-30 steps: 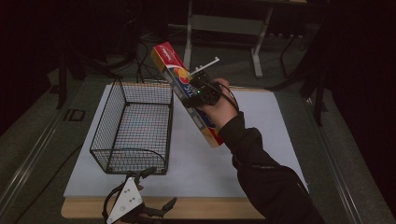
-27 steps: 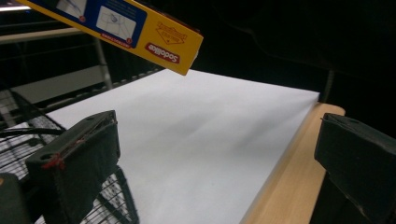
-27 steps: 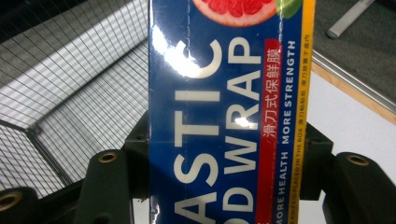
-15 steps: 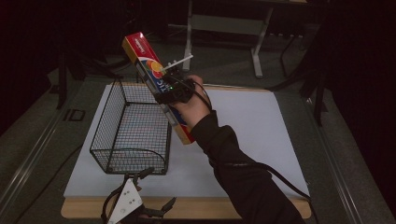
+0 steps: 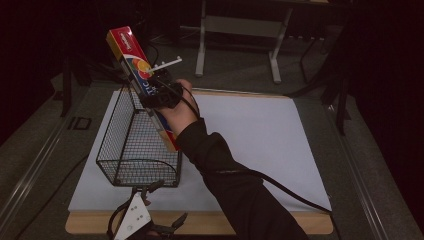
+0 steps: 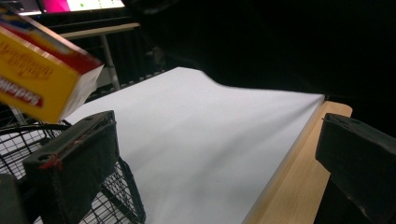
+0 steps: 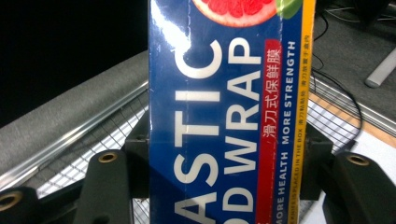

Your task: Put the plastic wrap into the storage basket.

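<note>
Right tongs (image 5: pixel 159 95): clamped across the long red, blue and yellow cardboard plastic-wrap box (image 5: pixel 134 64), grip about mid-length; in the right gripper view both black jaws press the box's two long sides.
Box: held in the air, tilted, red end high and pointing away to the left, lower end down near the right hand (image 5: pixel 177 112); it hangs over the right-hand wall of the black wire mesh basket (image 5: pixel 131 145), lower end just above or at the rim, cannot tell if touching.
Box print: right gripper view reads white "PLASTIC FOOD WRAP" letters partly cut off on blue (image 7: pixel 219 116), a red strip with Chinese characters, a yellow edge strip, a fruit picture on top.
Box in left gripper view: yellow and red end (image 6: pixel 44 70) shows top left, above the basket wire (image 6: pixel 122 191).
Basket: rectangular, sits on the left half of the white sheet (image 5: pixel 260 140), open top, nothing seen inside it.
Left tongs (image 5: pixel 165 225): low at the near edge of the wooden worktop (image 5: pixel 200 222), in front of the basket; jaws spread wide, nothing between them, left gripper view shows bare sheet and wood edge (image 6: pixel 289 186) in the gap.
Right arm: dark sleeve (image 5: pixel 235 185) reaches in from the bottom, cable trails off to the right.
Sheet: covers most of the worktop, right half bare.
</note>
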Available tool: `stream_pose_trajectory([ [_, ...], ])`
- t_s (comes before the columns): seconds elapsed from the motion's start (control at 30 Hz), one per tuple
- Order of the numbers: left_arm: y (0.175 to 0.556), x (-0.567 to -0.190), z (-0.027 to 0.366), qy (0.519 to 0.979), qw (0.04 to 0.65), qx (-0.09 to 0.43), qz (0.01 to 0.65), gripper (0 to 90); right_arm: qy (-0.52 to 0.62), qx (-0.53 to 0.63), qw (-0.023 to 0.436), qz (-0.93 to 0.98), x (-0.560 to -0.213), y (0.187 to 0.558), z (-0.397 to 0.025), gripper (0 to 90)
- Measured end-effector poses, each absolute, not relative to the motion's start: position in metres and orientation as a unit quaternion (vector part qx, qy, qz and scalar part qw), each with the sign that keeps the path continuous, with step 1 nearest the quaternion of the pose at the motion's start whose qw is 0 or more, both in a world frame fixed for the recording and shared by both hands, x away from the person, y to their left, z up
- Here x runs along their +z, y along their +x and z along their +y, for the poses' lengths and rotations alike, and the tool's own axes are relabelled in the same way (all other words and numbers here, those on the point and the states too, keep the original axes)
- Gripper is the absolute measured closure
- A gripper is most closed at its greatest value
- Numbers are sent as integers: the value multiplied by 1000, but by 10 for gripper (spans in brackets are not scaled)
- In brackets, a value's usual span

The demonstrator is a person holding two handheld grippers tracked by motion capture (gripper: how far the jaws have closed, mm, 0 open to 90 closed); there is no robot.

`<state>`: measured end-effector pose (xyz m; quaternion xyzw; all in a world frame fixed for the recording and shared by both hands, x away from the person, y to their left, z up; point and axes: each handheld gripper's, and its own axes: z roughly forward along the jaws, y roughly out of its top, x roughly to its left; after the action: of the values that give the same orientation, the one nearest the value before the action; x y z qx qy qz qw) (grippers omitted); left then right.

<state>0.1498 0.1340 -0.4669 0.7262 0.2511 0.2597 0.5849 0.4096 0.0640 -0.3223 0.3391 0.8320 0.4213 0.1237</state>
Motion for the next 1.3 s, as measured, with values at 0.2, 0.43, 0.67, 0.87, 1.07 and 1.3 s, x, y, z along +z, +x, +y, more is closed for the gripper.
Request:
stream_pose_trajectory([
  [0.2, 149, -467, 134, 727, 584, 262, 248, 0, 336, 440, 117, 824, -339, 407, 78, 402],
  [0.43, 149, -467, 135, 727, 586, 260, 247, 0, 342, 435, 100, 827, -369, 403, 89, 401],
  [0.67, 150, -467, 134, 728, 585, 259, 246, 0, 357, 407, 95, 835, -396, 404, 91, 401],
  [0.87, 150, -467, 133, 729, 584, 259, 246, 0, 388, 384, 92, 833, -412, 404, 89, 399],
  [1.07, 150, -467, 134, 729, 585, 259, 245, 0, 382, 366, 91, 844, -422, 400, 96, 396],
  [1.3, 149, -467, 134, 730, 585, 257, 244, 0, 404, 342, 90, 844, -430, 404, 97, 387],
])
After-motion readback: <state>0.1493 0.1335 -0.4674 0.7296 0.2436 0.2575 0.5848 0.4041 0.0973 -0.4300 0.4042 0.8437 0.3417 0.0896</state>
